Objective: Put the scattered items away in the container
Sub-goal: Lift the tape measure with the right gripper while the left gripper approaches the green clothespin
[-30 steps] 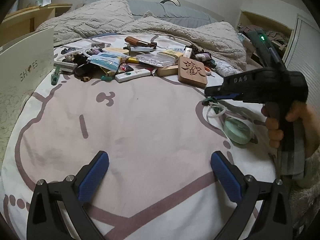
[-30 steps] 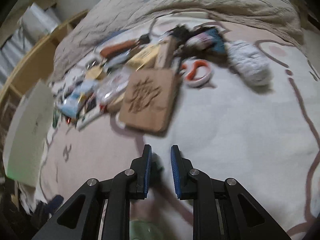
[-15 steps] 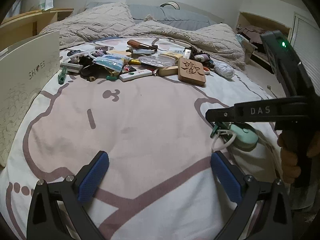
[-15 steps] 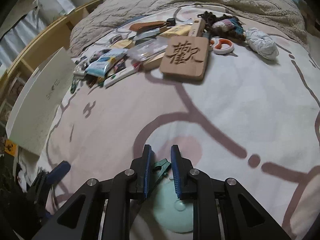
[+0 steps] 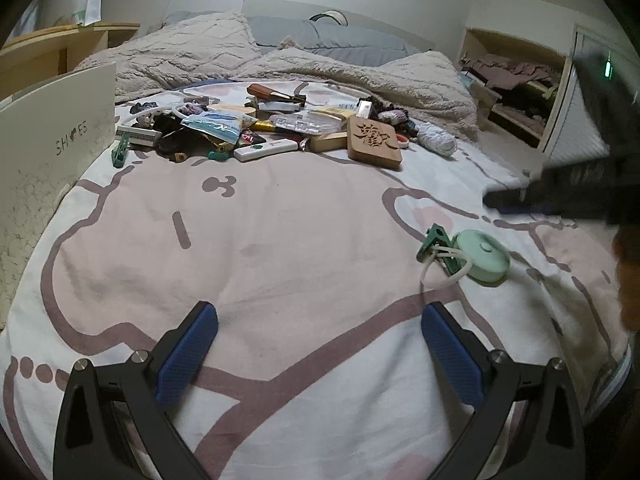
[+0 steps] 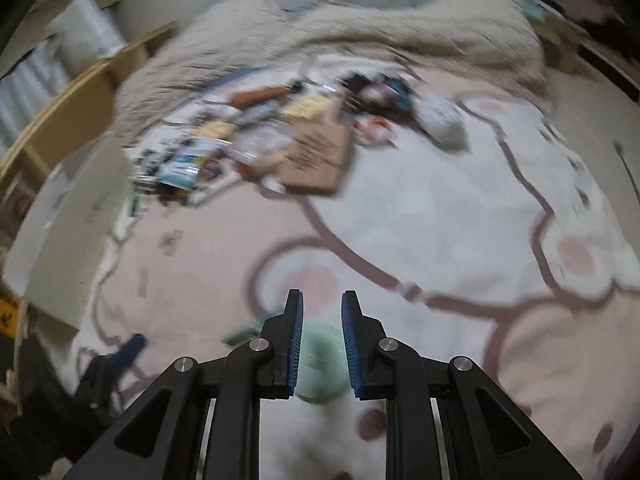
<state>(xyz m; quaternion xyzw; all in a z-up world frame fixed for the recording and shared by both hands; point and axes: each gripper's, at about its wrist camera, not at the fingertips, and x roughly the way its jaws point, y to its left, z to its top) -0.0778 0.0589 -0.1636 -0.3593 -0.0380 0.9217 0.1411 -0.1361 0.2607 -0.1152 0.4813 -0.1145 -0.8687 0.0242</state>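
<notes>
Two pairs of tongs hang over the bed (image 5: 280, 264), and neither holds anything. On the left, the tongs (image 5: 319, 354) stand wide open above bare sheet. On the right, the tongs (image 6: 321, 312) are closed down to a narrow gap with nothing pinched between the pads; the left wrist view shows them as a dark blurred bar at the right edge, clear of the bedding.

Directly below the right tongs lies the mint-green round case (image 5: 483, 255), with a green clip (image 5: 434, 240) and a loop of white cord (image 5: 444, 270) touching its left side. All three rest on the sheet, well apart from the main heap of clutter (image 5: 256, 128) near the bunched blanket. A carved wooden block (image 5: 374, 142) sits at the heap's right end.

The white shoe box (image 5: 52, 152) stands on the bed's far left edge, presumably the container, and its inside is hidden.

The step in hand looks like the collecting of this stray group, judging from where the right tongs are. Next they would need to spread wide, since the case is broader than the present gap, then drop over the case or clip, pinch, and carry across the bed to the box. The cord may drag the clip along.
</notes>
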